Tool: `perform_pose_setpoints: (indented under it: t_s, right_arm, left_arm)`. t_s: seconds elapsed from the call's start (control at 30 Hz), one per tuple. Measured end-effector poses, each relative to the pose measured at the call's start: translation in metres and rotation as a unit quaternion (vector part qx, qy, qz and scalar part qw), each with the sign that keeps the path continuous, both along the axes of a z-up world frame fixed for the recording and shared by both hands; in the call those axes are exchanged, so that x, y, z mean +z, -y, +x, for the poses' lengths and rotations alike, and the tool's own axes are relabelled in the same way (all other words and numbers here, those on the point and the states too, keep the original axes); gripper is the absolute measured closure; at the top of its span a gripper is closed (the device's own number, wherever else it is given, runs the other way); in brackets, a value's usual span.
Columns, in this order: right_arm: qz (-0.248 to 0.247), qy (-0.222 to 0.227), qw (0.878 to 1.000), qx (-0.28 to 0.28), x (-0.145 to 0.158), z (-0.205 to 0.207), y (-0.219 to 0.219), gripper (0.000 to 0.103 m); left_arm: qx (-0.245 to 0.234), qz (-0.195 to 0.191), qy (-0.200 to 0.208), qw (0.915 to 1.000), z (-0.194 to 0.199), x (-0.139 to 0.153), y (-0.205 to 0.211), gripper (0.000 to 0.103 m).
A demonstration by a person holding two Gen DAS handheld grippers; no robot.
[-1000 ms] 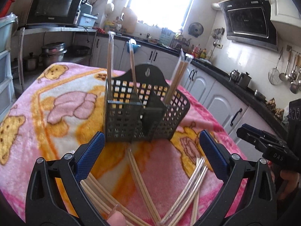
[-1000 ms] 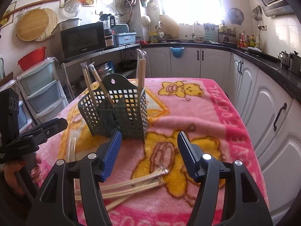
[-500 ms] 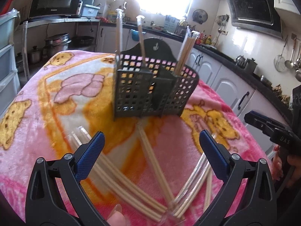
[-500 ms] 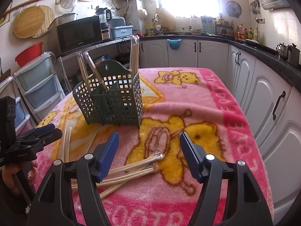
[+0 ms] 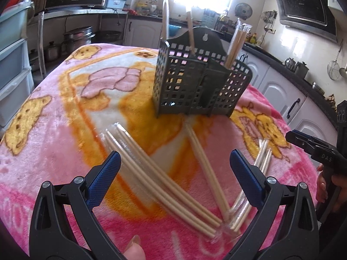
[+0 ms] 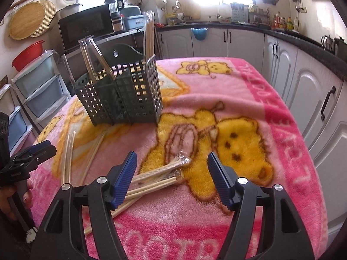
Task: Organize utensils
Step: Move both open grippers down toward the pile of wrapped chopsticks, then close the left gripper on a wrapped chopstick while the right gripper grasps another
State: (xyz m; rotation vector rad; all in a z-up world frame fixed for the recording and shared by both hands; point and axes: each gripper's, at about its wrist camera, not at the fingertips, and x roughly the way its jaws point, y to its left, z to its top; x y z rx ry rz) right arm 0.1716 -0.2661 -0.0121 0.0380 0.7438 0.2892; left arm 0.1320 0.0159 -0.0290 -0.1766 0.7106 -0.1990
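Two pairs of tongs hung over the desk, both spread wide and holding nothing. The left tongs (image 5: 173, 169) hovered above a fan of wrapped chopstick pairs (image 5: 160, 175) lying on the blanket (image 5: 65, 112) toward the near edge. The right tongs (image 6: 171, 173) had lately been widening a little, and between their blue pads (image 6: 125, 173) lay the crinkled wrapper ends of another bundle of chopsticks (image 6: 160, 171), not yet pressed.

Behind both, nearer the middle of the desk, stood the dark perforated utensil holder (image 5: 199, 82), upright, with several wrapped pairs already standing in its compartments and leaning against its walls.

Judging by their look, the chopsticks should be light, stiff and thin, and their clear plastic sleeves slippery; a pinch at the loose wrapper tip would likely slide off or tear. A hold across the wooden shafts, somewhere near the middle, seemed the safer choice, so that a pair would not swing or tip when lifted. Where the sticks crossed one another near the near edge, taking one pair might drag its neighbours.

The blanket, pink and plush with yellow bears, would yield under the pads and let them get beneath a stick. Around the desk ran a kitchen: white cabinets (image 6: 282, 65), a dark worktop, a microwave (image 6: 86, 28) on a shelf, a bright window and a range hood (image 5: 303, 6).
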Motion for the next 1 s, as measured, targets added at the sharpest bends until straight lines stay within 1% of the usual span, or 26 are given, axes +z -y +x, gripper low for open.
perform_pose_setpoints:
  t_s: [0.07,0.17,0.23,0.37,0.47,0.5,0.53,0.63,0.67,0.73,0.77,0.83,0.97,1.0]
  right_arm:
    - [0.001,-0.008,1.0,-0.001,-0.005,0.003,0.001,0.038]
    - [0.013,-0.023,1.0,-0.003,-0.014,0.009,0.003,0.038]
    - [0.019,-0.033,0.999,-0.004,-0.018,0.013,0.005,0.038]
    - [0.025,-0.042,0.999,-0.005,-0.024,0.019,0.004,0.039]
    - [0.025,-0.045,0.999,-0.003,-0.026,0.022,0.002,0.04]
    - [0.025,-0.046,0.999,-0.003,-0.027,0.023,0.001,0.041]
    - [0.025,-0.047,0.999,-0.002,-0.027,0.024,0.001,0.041]
    - [0.027,-0.05,0.998,-0.004,-0.029,0.027,0.0,0.043]
    - [0.029,-0.051,0.998,-0.006,-0.03,0.028,0.001,0.043]
    - [0.034,-0.055,0.998,-0.009,-0.031,0.031,0.003,0.043]
    - [0.037,-0.056,0.998,-0.009,-0.031,0.032,0.004,0.044]
    - [0.04,-0.06,0.997,-0.01,-0.033,0.034,0.005,0.046]
    - [0.04,-0.06,0.997,-0.01,-0.032,0.037,0.006,0.047]
    - [0.038,-0.06,0.997,-0.01,-0.032,0.038,0.005,0.047]
  left_arm:
    - [0.0,-0.005,-0.008,1.0,0.0,-0.003,-0.004,0.01]
    - [0.009,-0.001,-0.014,0.9999,-0.001,-0.008,-0.012,0.01]
    - [0.014,-0.004,-0.018,0.9997,0.0,-0.01,-0.017,0.01]
    - [0.028,-0.007,-0.026,0.9993,0.002,-0.013,-0.027,0.01]
    - [0.033,-0.015,-0.032,0.9988,0.005,-0.016,-0.034,0.011]
    - [0.035,-0.021,-0.035,0.9985,0.006,-0.018,-0.037,0.014]
    - [0.036,-0.025,-0.039,0.9983,0.007,-0.019,-0.038,0.019]
    - [0.045,-0.041,-0.058,0.9964,0.014,-0.026,-0.047,0.028]
    - [0.05,-0.045,-0.063,0.9957,0.017,-0.028,-0.051,0.03]
    - [0.054,-0.054,-0.076,0.9942,0.023,-0.032,-0.057,0.04]
    - [0.059,-0.067,-0.085,0.9924,0.027,-0.034,-0.061,0.042]
    - [0.066,-0.089,-0.091,0.9897,0.033,-0.036,-0.069,0.047]
    - [0.086,-0.115,-0.091,0.9854,0.043,-0.037,-0.085,0.053]
    - [0.094,-0.123,-0.094,0.9836,0.047,-0.038,-0.09,0.056]
